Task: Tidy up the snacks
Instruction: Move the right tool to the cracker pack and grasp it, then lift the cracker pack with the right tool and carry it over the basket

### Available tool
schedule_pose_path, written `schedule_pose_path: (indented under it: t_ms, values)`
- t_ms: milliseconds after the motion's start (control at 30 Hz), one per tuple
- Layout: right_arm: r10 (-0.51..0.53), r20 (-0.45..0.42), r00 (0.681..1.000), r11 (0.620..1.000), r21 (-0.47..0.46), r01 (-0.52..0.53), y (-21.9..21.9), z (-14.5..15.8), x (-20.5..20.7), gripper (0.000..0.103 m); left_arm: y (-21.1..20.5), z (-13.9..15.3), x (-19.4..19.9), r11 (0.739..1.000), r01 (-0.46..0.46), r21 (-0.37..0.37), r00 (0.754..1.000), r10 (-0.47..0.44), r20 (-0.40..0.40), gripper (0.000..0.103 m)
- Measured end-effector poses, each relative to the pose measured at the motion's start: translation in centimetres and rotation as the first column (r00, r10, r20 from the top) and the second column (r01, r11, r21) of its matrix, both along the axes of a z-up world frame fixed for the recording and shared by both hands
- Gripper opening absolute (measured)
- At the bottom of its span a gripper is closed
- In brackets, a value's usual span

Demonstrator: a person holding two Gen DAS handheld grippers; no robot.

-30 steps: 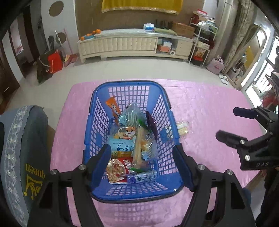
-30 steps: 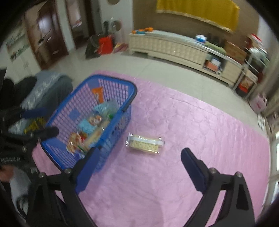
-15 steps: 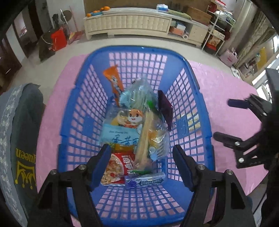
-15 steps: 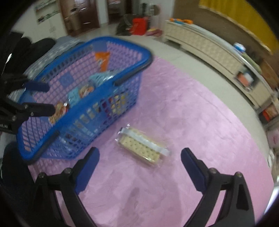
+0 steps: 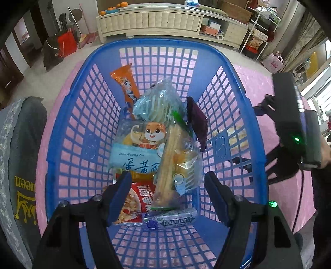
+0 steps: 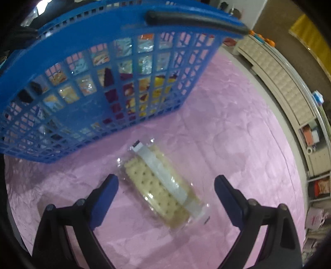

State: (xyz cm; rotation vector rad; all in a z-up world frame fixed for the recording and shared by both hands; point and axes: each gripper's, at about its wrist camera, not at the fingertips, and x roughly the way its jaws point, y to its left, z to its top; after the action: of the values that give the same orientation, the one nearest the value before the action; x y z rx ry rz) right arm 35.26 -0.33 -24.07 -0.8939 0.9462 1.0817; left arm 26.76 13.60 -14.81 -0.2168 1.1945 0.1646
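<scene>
A blue plastic basket (image 5: 68, 144) sits on the pink tablecloth and holds several snack packs: a light blue squirrel pack (image 5: 140, 151), an orange stick (image 5: 124, 82), a purple wrapper (image 5: 198, 122), a red pack (image 5: 138, 200) and a gum pack (image 5: 171, 219). My left gripper (image 5: 167, 186) is open above the basket's near end. In the right wrist view a clear pack of crackers (image 6: 163, 188) lies on the cloth just outside the basket's wall (image 6: 103, 68). My right gripper (image 6: 165, 186) is open, low over the crackers, one finger on each side.
The pink tablecloth (image 6: 238, 128) covers the table. A grey cushioned chair (image 5: 18, 165) stands at the left of the table. A long cream cabinet (image 5: 165, 18) stands on the far side of the floor. The right gripper's body (image 5: 293, 132) is beside the basket.
My left gripper has moved forward and down over the basket. My right gripper has come down close to the cracker pack, which now lies between its open fingers.
</scene>
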Motion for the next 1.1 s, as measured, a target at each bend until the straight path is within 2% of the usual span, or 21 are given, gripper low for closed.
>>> schedule_pose_path:
  t_ms: [67,133,167,233,267,367,533,667,767,933,1000,1100]
  values:
    - [0.002,-0.012,1.000,0.999,-0.034,-0.002,0.3,-0.9,0.4,0.096,0.1,-0.1,0.0,1.000,-0.003,-0.001,1.000,0.003,0.003,0.071]
    - [-0.012,-0.070,0.997,1.000,-0.008,0.011,0.0,-0.9,1.1,0.092,0.1,-0.1,-0.2,1.000,-0.001,-0.004,1.000,0.001,0.006,0.071]
    - [-0.019,-0.101,0.995,1.000,0.003,0.020,-0.2,-0.8,1.3,0.084,0.2,-0.2,-0.3,1.000,-0.001,-0.006,1.000,0.001,0.007,0.071]
    - [-0.037,-0.100,0.994,0.999,0.032,0.040,-0.7,0.0,1.2,0.059,0.3,-0.2,-0.5,1.000,0.002,-0.012,1.000,-0.002,0.012,0.071]
    - [-0.040,-0.103,0.994,0.998,0.034,0.044,-0.8,0.4,1.0,0.054,0.4,-0.1,-0.6,1.000,0.001,-0.006,1.000,-0.001,0.014,0.071]
    - [-0.063,-0.096,0.993,0.998,0.022,0.065,-1.4,0.9,-0.3,0.053,0.0,0.4,-1.1,0.999,-0.007,0.046,0.999,0.005,0.041,0.071]
    - [-0.182,-0.152,0.971,0.977,0.081,0.196,-2.9,2.5,-2.0,0.051,-0.8,2.0,-2.5,0.998,0.020,0.060,0.997,-0.024,0.080,0.071]
    - [-0.284,-0.181,0.942,0.943,0.128,0.309,-5.0,4.8,-3.9,0.051,-1.3,4.1,-4.1,0.992,0.005,0.126,0.994,-0.019,0.111,0.071]
    - [-0.339,-0.221,0.915,0.911,0.168,0.378,-5.9,7.2,-5.2,0.051,-1.4,6.0,-5.6,0.994,0.024,0.109,0.987,-0.040,0.153,0.071]
    - [-0.386,-0.189,0.903,0.871,0.248,0.424,-6.9,12.0,-8.5,0.051,-1.7,8.2,-7.9,0.995,0.042,0.086,0.975,-0.060,0.216,0.071]
    - [-0.425,-0.171,0.889,0.834,0.306,0.458,-8.0,14.5,-10.0,0.051,-1.6,9.0,-8.4,0.995,0.046,0.085,0.970,-0.065,0.234,0.071]
    - [-0.467,-0.170,0.868,0.797,0.344,0.496,-8.4,16.7,-11.8,0.051,-1.4,9.7,-9.4,0.994,0.030,0.103,0.966,-0.056,0.254,0.071]
